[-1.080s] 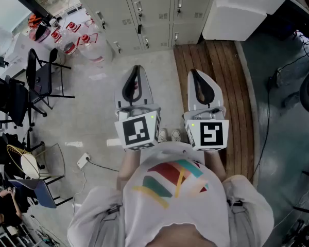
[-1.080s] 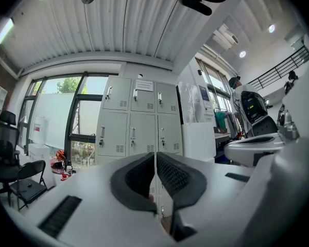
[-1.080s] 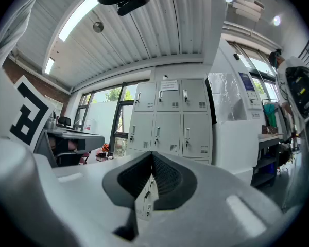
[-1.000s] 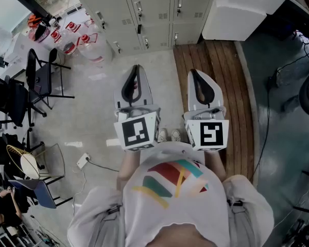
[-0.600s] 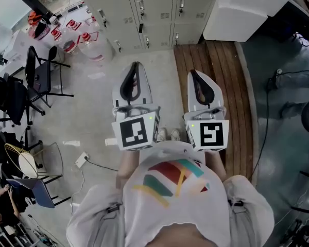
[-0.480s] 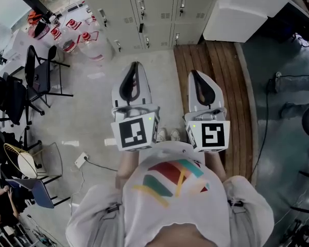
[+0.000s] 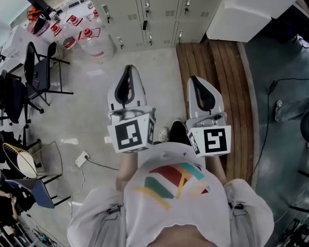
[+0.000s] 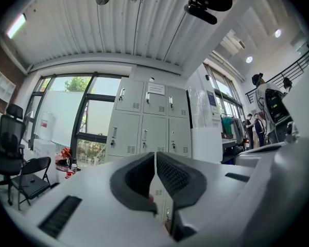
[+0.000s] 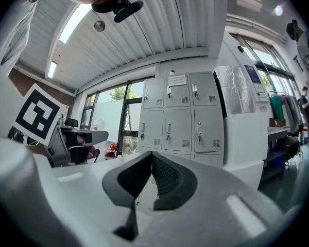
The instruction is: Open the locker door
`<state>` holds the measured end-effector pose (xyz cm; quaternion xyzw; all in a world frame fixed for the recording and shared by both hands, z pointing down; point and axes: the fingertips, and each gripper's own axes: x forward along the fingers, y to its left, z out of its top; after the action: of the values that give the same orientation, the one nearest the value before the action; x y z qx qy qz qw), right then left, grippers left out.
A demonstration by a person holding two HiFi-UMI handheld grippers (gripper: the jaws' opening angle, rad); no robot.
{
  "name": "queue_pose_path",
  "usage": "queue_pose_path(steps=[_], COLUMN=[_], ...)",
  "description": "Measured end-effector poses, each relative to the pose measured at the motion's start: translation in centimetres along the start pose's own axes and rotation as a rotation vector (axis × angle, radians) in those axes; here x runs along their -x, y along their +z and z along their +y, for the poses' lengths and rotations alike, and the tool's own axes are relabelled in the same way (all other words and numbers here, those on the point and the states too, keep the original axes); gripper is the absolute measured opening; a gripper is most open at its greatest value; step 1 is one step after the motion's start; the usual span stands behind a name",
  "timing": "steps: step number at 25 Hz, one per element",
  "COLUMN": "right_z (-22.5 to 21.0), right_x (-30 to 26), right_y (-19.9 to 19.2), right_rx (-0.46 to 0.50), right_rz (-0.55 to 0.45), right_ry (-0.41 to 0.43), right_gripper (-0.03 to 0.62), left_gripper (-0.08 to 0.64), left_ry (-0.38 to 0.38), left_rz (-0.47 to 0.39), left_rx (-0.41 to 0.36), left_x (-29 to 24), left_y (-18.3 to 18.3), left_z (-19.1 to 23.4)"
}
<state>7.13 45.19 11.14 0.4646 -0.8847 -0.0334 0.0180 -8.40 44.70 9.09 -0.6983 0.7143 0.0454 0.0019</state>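
Observation:
A bank of grey lockers [image 7: 154, 9] stands against the far wall, all doors closed, each with a small handle and vent slots. In the left gripper view the lockers [image 8: 144, 122] are straight ahead, some way off. The right gripper view also shows the lockers [image 9: 180, 115] ahead. My left gripper [image 7: 127, 68] is held level over the concrete floor, its jaws shut with nothing between them. My right gripper [image 7: 194, 80] is beside it over the edge of the wooden platform, also shut and empty. Both point toward the lockers and touch nothing.
Several water jugs [image 7: 87, 37] stand left of the lockers. Black chairs [image 7: 38, 73] are at the left. A big white cabinet [image 7: 247, 9] stands right of the lockers on a wooden platform [image 7: 216, 76]. A power strip [image 7: 82, 159] and cable lie on the floor.
Both grippers and the person have moved forward toward the lockers, which now sit lower and larger in the head view. A dark shoe has stepped forward between the grippers. Jaws unchanged.

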Motion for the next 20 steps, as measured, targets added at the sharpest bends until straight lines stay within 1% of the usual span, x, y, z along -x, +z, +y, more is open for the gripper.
queue_pose_path(steps=[6, 8, 11, 13, 16, 18, 20], right_z=[-2.3, -3.6, -6.3, -8.5, -12.3, -14.3, -15.7], right_x=[-3.1, -4.7, -7.5, -9.9, -14.0, -16.9, -19.6], right_y=[-0.7, -1.4, -2.0, -1.8, -1.1, -0.7, -0.5], right_rx=[-0.060, -0.066, -0.057, -0.052, -0.026, -0.030, -0.057], right_rz=[-0.003, -0.005, -0.022, -0.039, -0.064, -0.079, -0.086], right_ry=[-0.002, -0.004, -0.015, -0.030, -0.043, -0.032, -0.012], right_gripper=[0.005, 0.005, 0.005, 0.005, 0.005, 0.005, 0.005], left_gripper=[0.023, 0.023, 0.021, 0.021, 0.021, 0.021, 0.021], left_ry=[0.011, 0.016, 0.024, 0.015, 0.010, 0.019, 0.022], left_rz=[-0.003, 0.002, 0.008, -0.007, -0.049, -0.067, -0.060], left_rx=[-0.001, -0.032, -0.108, -0.109, -0.117, -0.152, -0.202], left_x=[-3.2, -5.3, -9.5, -12.7, -18.1, -21.5, -24.7], left_y=[0.2, -0.6, -2.0, -2.2, -1.1, -0.3, -0.1], left_z=[0.3, -0.1, -0.9, -1.5, -2.5, -3.0, -3.3])
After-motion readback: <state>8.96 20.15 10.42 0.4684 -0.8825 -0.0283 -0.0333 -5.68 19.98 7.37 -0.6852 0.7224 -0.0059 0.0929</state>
